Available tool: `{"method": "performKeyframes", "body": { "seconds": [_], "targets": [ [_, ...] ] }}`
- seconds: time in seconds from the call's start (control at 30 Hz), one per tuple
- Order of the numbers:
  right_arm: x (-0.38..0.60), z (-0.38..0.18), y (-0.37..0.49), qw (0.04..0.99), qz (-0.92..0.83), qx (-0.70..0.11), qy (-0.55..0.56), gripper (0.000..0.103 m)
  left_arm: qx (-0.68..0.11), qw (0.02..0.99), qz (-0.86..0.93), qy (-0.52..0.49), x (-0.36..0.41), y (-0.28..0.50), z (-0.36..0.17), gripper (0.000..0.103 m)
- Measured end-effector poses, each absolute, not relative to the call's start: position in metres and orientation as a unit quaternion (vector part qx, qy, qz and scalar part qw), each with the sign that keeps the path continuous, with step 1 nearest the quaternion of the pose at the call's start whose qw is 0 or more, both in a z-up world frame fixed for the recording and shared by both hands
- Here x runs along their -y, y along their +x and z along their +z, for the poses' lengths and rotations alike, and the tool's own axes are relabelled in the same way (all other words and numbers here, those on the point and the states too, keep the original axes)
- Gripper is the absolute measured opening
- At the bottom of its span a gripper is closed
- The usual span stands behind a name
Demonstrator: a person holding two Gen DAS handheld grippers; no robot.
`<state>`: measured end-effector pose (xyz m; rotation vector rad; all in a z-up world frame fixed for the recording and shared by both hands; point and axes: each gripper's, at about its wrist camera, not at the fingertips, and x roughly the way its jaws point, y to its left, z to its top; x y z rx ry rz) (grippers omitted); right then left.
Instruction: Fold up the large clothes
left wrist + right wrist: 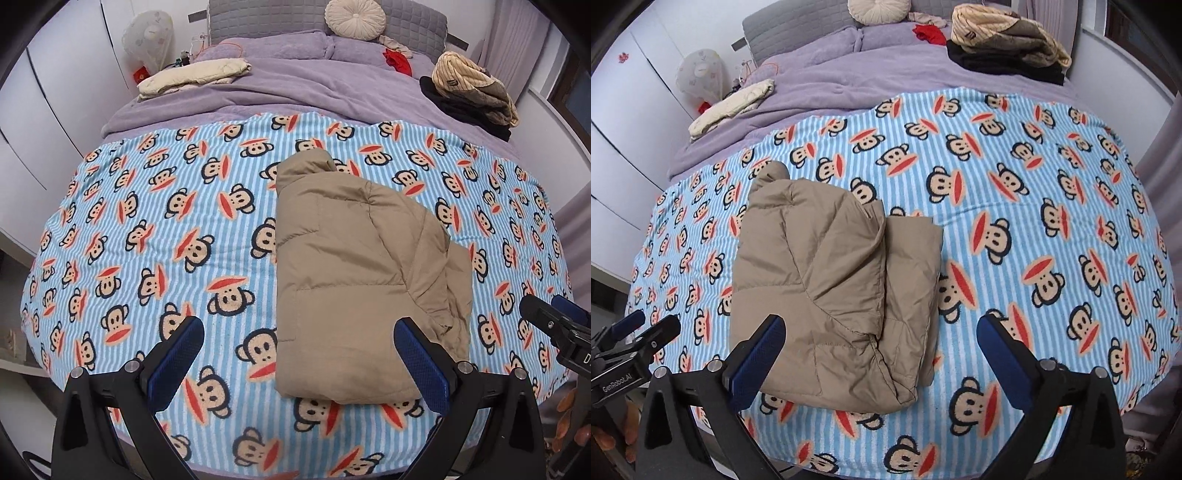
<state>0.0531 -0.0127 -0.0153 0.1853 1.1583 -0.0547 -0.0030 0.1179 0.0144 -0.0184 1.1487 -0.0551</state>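
Folded lengthwise already, tan quilted puffer jacket (351, 266) on near blanket; left gripper (299, 358) and right gripper (881, 354) gape empty, crosswise fold pending

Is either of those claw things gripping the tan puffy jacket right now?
No. The left gripper and right gripper are open, and the folded jacket lies free on the monkey-print blanket.

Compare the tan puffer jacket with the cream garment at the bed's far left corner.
The tan puffer jacket lies on the monkey-print blanket; the cream garment rests on the purple bedding. The jacket is tan and quilted; the cream one is paler and looks smoother. The jacket lies near the grippers, the cream one far off. Both are folded.
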Motion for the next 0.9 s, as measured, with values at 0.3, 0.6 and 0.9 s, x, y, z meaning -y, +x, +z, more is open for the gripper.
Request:
{"method": "performKeyframes", "body": {
  "seconds": [0.3,0.6,0.9],
  "targets": [
    [0.003,0.009,0.047,0.846,-0.044,-0.527,0.067,0.103,-0.52,0.854,-0.015,0.006,-0.114,-0.012,0.038,0.103],
    [0.006,0.008,0.049,0.843,-0.054,-0.531,0.067,0.103,-0.52,0.854,-0.007,0.004,-0.113,-0.011,0.039,0.103],
    [0.006,0.006,0.049,0.842,-0.054,-0.533,0.069,0.103,-0.523,0.852,-0.007,0.004,-0.112,-0.01,0.037,0.103]
  ]
}}
